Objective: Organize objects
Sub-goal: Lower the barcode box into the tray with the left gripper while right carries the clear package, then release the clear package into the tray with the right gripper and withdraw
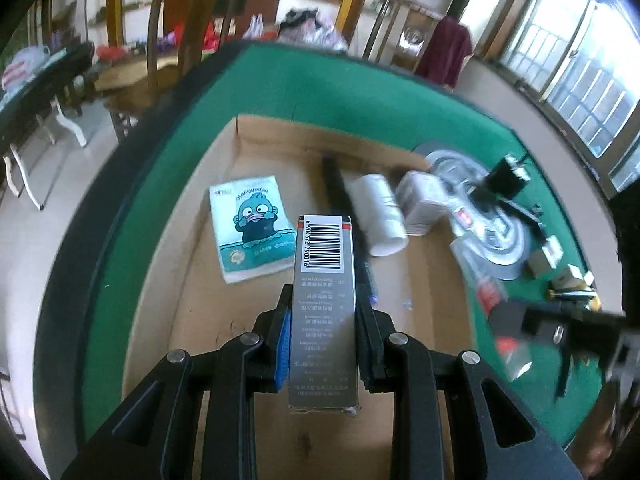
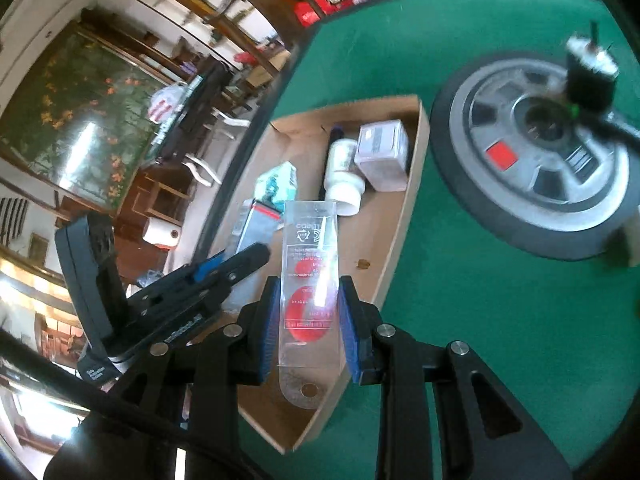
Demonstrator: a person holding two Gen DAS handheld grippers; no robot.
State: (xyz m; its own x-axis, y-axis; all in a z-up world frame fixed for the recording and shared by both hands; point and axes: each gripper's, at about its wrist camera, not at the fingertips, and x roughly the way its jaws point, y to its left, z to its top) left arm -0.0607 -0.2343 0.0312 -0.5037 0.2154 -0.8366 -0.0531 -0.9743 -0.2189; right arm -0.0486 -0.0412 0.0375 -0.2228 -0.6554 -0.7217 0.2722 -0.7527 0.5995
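Left gripper (image 1: 323,320): fingers clamped on grey barcode box (image 1: 324,300), above cardboard tray (image 1: 436,280).
Right gripper (image 2: 308,320): fingers clamped on clear packet (image 2: 308,276), over tray edge.
Advice: lower flat, beside tissue pack (image 1: 252,228), before releasing.

Green felt table (image 1: 360,92), cardboard tray (image 1: 208,280), grey wheel (image 2: 536,152) beside it
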